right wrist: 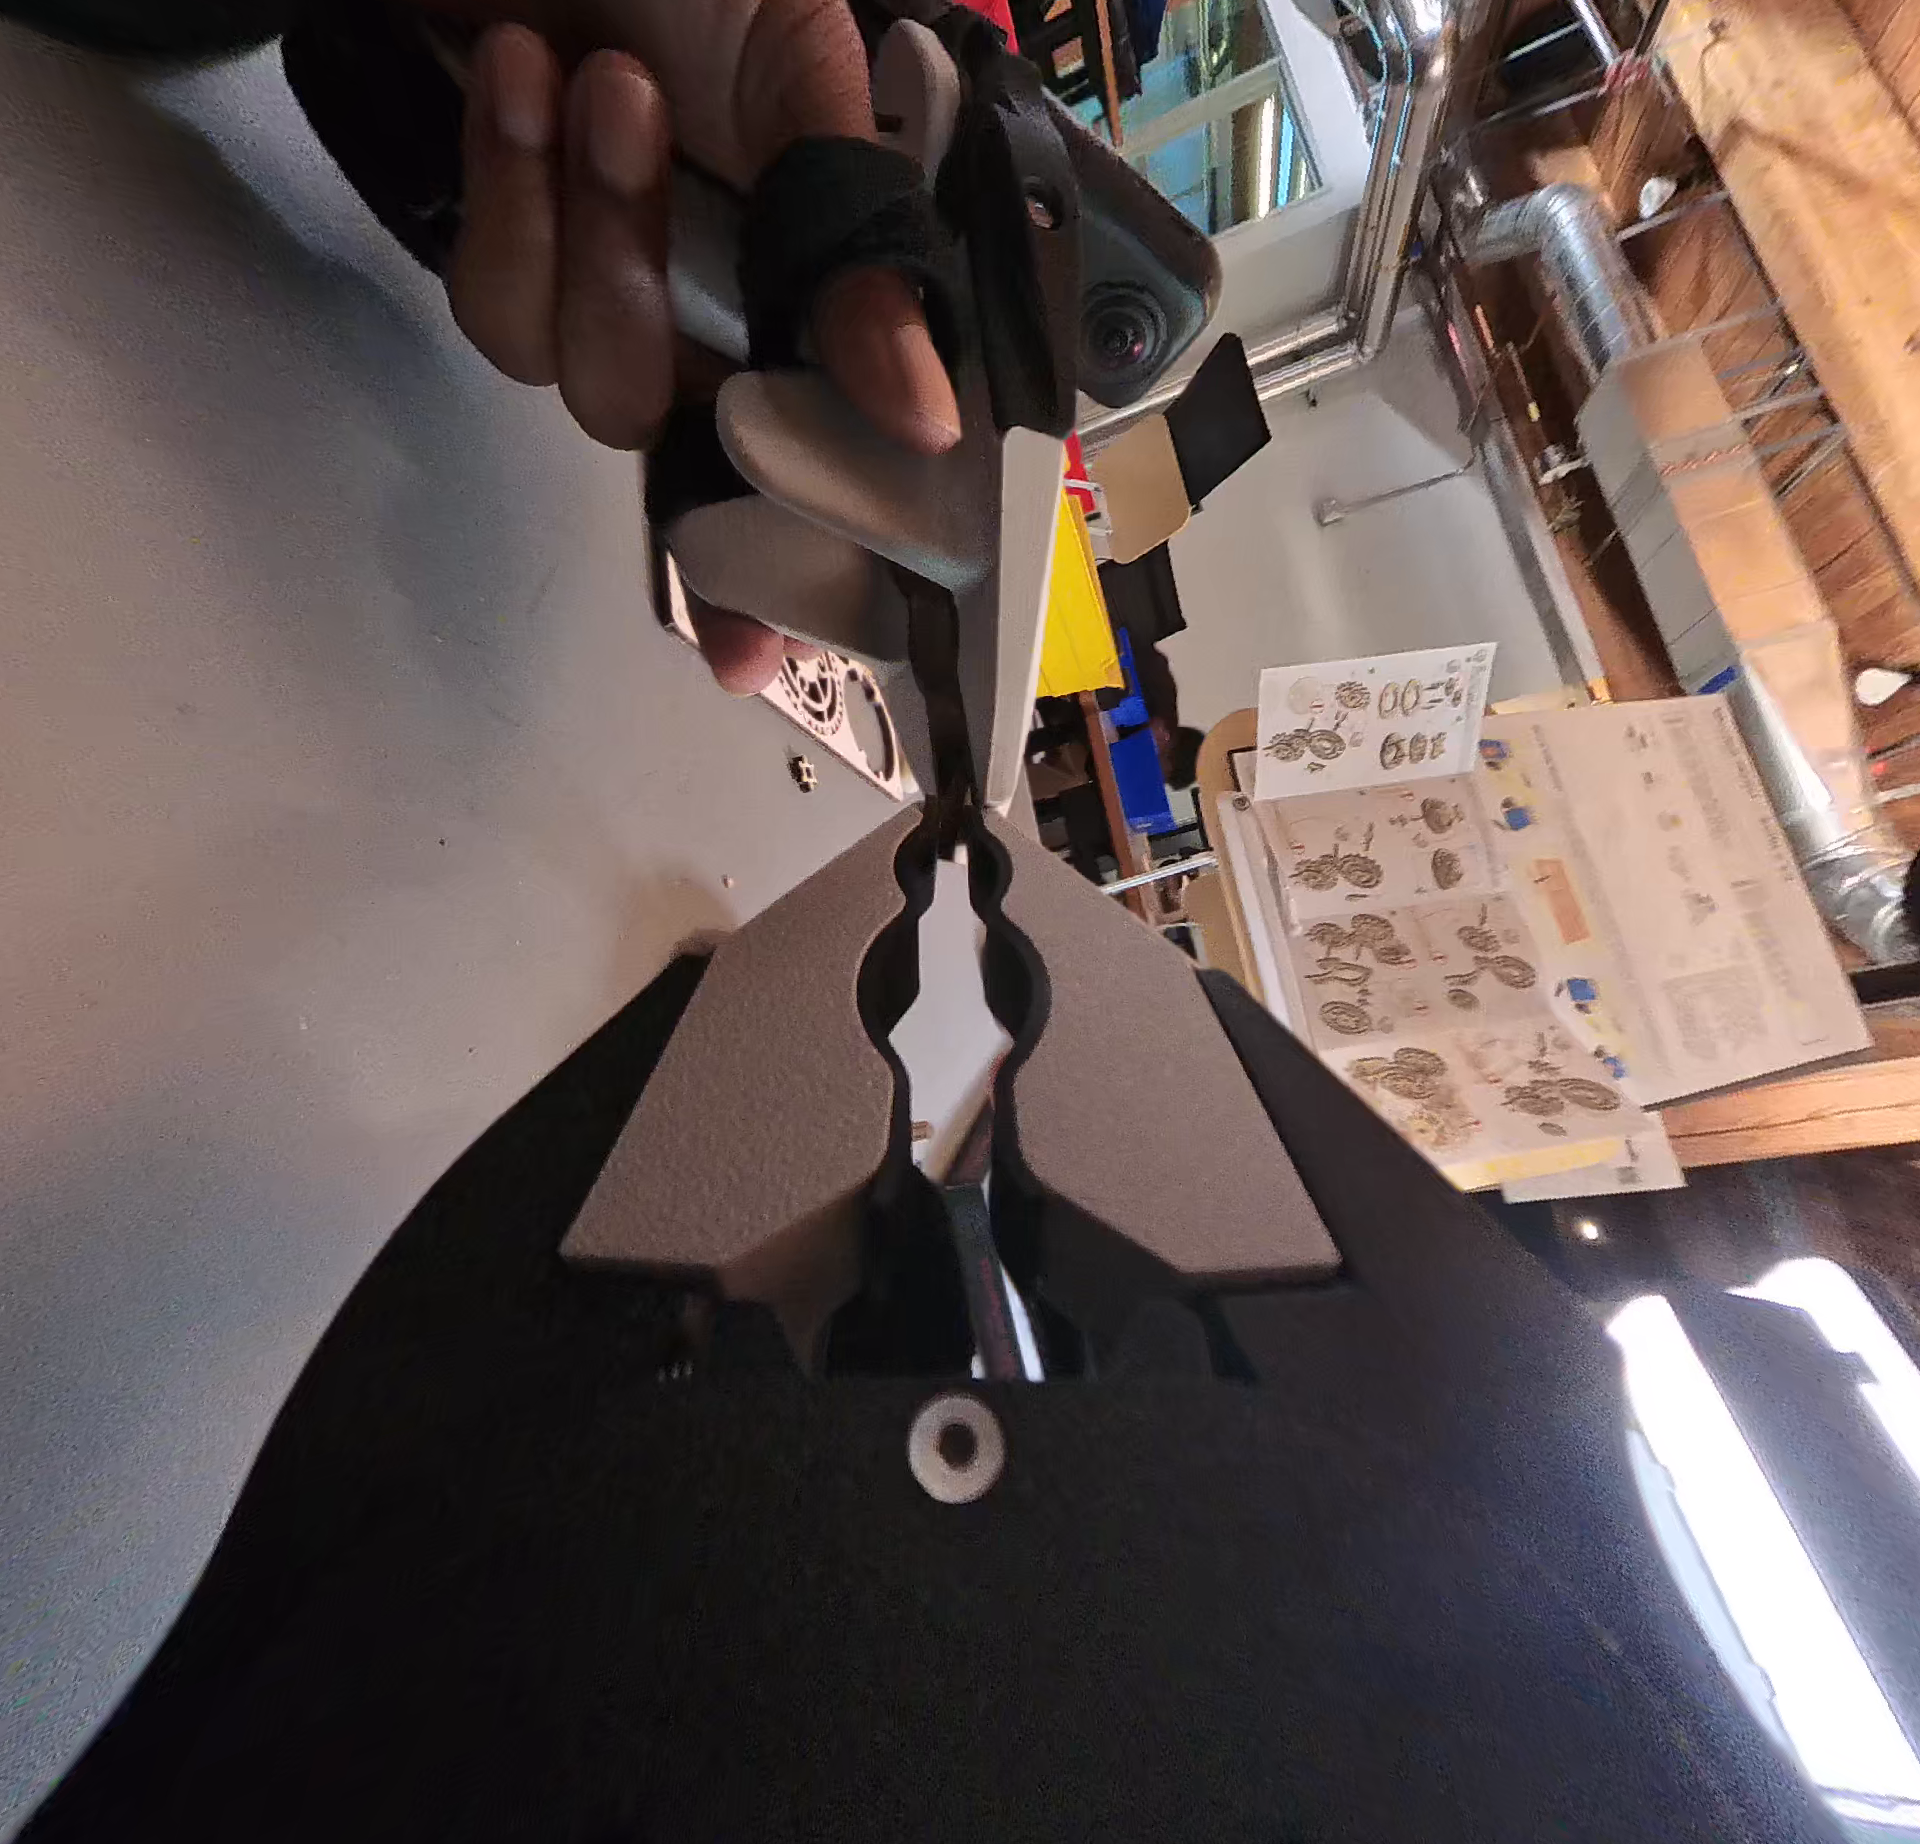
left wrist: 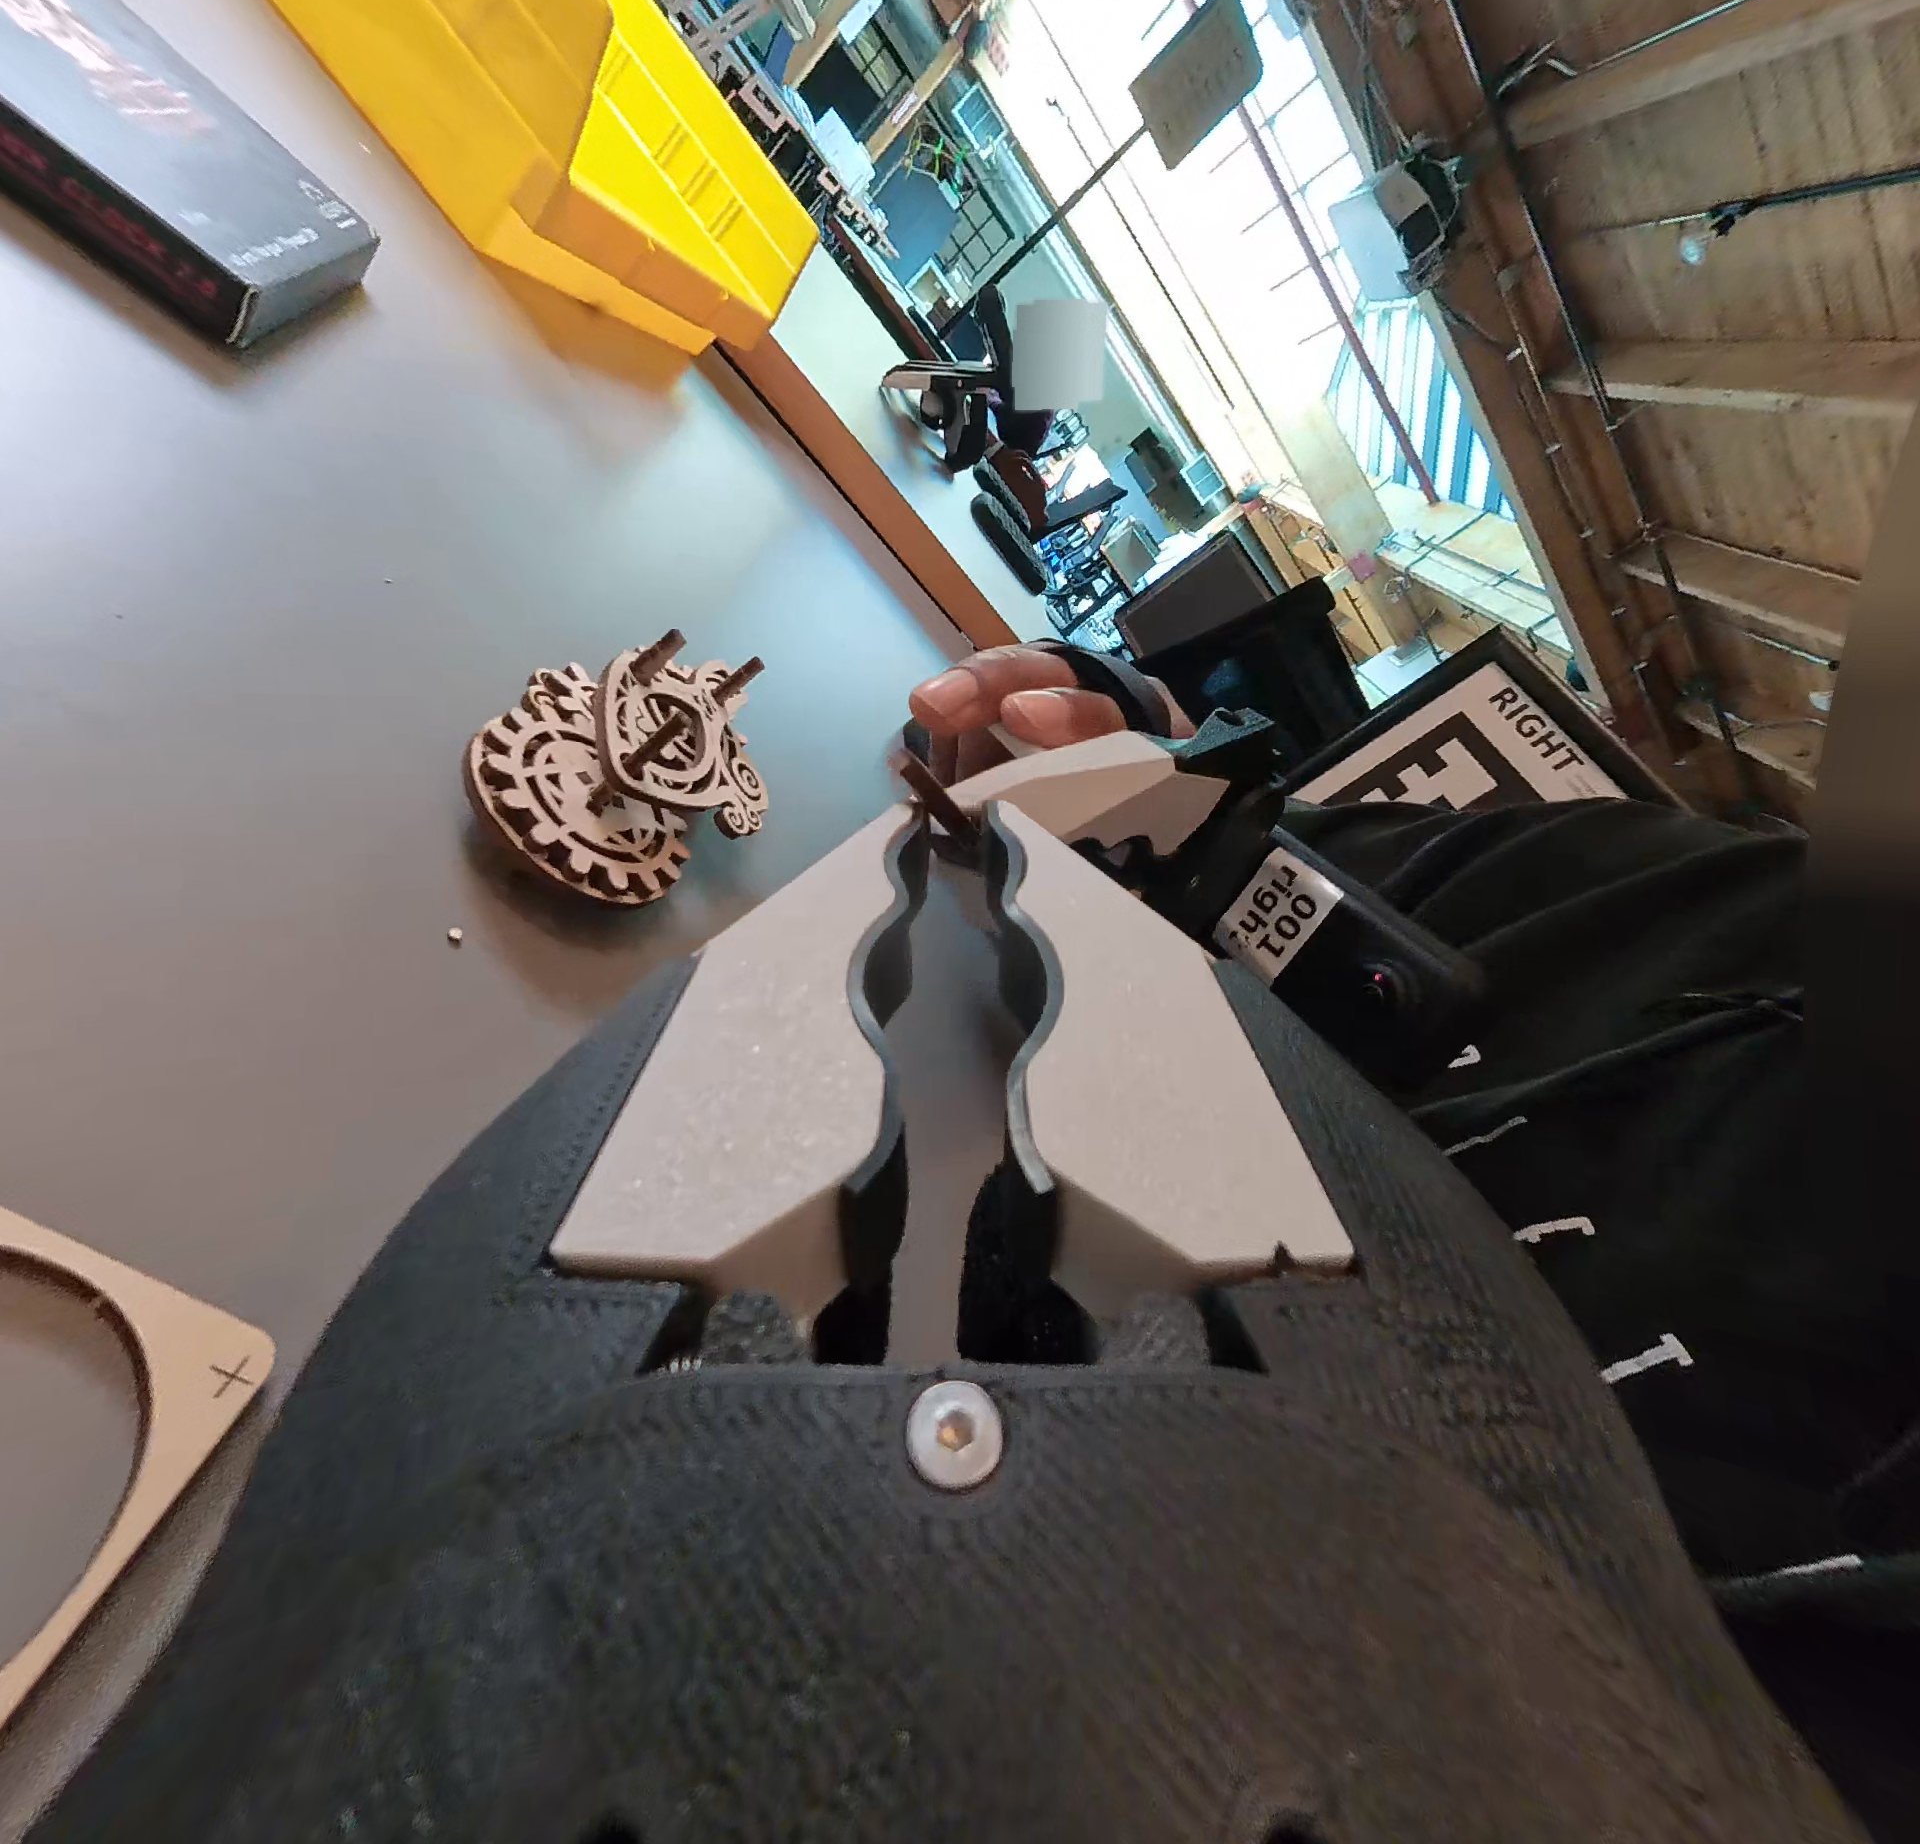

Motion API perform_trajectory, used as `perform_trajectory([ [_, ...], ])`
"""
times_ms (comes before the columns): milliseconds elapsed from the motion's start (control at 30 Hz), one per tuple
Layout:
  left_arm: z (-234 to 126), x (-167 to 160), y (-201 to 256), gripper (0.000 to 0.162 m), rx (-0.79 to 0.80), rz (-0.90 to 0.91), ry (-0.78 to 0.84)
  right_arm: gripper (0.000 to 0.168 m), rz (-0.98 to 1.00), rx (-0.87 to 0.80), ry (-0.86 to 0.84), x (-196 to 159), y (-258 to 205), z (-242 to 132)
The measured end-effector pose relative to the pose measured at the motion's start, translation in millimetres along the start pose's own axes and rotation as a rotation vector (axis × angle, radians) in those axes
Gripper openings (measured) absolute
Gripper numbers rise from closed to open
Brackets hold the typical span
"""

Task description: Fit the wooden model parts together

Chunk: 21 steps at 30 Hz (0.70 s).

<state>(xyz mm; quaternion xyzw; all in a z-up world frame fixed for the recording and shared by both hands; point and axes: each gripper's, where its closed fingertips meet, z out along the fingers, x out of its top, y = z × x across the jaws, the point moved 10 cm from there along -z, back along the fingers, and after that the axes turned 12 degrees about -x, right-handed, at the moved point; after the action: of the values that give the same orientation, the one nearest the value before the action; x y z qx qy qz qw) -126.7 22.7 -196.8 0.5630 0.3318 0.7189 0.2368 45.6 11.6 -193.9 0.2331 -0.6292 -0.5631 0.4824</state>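
My left gripper (left wrist: 948, 826) and my right gripper (right wrist: 948, 830) meet tip to tip above the grey table. Each is shut on a small dark wooden piece (left wrist: 933, 802), which also shows between the tips in the right wrist view (right wrist: 948, 802). I cannot tell whether it is one piece or two joined. One finger (left wrist: 1070, 766) of the right gripper comes in from the right in the left wrist view. A finger (right wrist: 1013, 631) of the left gripper hangs down from above in the right wrist view. A pale wooden gear assembly (left wrist: 613, 781) with dark pegs lies on the table, left of the tips.
A yellow bin (left wrist: 540, 101) and a black box (left wrist: 156, 132) stand at the far side of the table (left wrist: 312, 599). A cut-out wooden sheet (left wrist: 156, 1379) lies near left and also shows behind the hand (right wrist: 842, 724). Instruction sheets (right wrist: 1507, 921) stand at the right.
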Motion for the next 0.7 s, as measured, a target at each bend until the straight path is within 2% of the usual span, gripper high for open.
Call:
perform_trajectory([
  [67,-1,0,1,0.006,-0.005,0.017,-0.017,0.004,0.005,0.01,0.008,0,-1,-1],
  [167,-3,2,3,0.003,-0.051,0.019,-0.017,0.008,0.187,0.064,0.049,-1,7,-2],
  [267,-6,3,5,0.003,-0.074,0.029,-0.021,0.019,0.577,0.193,0.096,-9,24,-3],
  [400,-6,3,8,0.003,-0.101,0.052,-0.066,0.022,1.138,0.359,0.084,-36,45,2],
  [533,4,-4,11,0.002,-0.109,0.083,-0.17,0.023,1.51,0.58,0.018,-55,40,12],
  [600,8,-6,11,0.003,-0.113,0.087,-0.202,0.022,1.641,0.689,0.018,-56,36,15],
  [700,10,-8,10,0.003,-0.124,0.07,-0.219,0.019,1.661,0.779,-0.009,-52,29,18],
])
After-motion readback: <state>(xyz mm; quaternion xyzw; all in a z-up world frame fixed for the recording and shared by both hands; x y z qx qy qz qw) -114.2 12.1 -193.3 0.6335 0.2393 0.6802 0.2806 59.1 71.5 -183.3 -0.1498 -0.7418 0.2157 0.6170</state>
